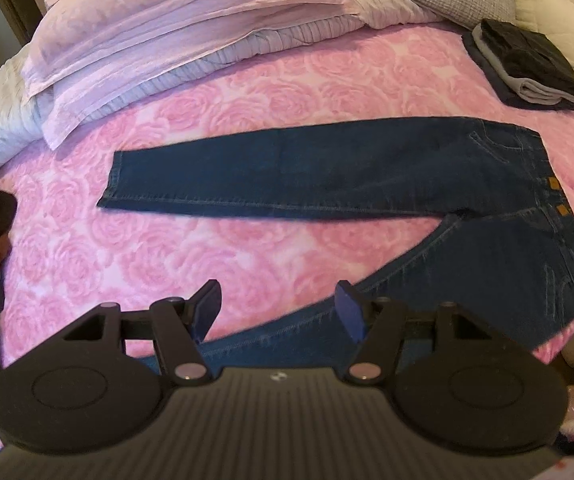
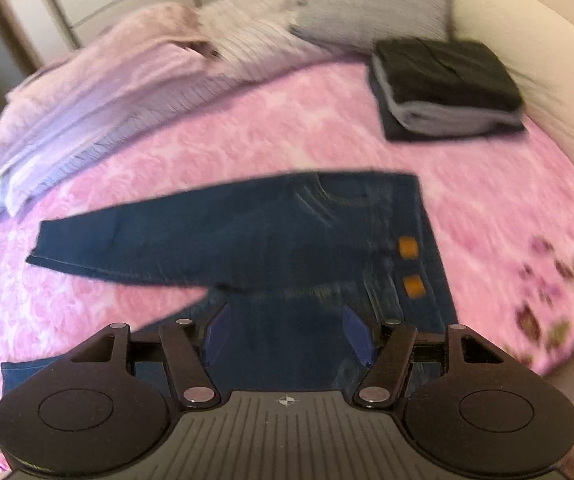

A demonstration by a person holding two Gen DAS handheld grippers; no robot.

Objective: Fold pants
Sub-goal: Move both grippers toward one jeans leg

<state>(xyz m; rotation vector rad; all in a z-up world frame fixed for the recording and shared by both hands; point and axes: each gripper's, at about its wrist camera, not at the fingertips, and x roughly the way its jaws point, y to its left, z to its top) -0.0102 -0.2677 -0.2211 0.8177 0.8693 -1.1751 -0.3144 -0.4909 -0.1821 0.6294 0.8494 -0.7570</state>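
Left gripper (image 1: 279, 312): blue pads wide apart, nothing between them, above the near leg of the dark blue denim jeans (image 1: 327, 176). Right gripper (image 2: 285, 334): equally wide, empty, over the seat area.

Jeans lie flat mid-bed on the pink rose-patterned bedspread (image 1: 247, 92), legs splayed.

Risk: pinching bedspread along with denim; a single-layer grab would skew the fold.

Count: 1 jeans, 2 grippers, 1 stack of folded dark and grey clothes (image 2: 447, 88) beyond the jeans' waistband.
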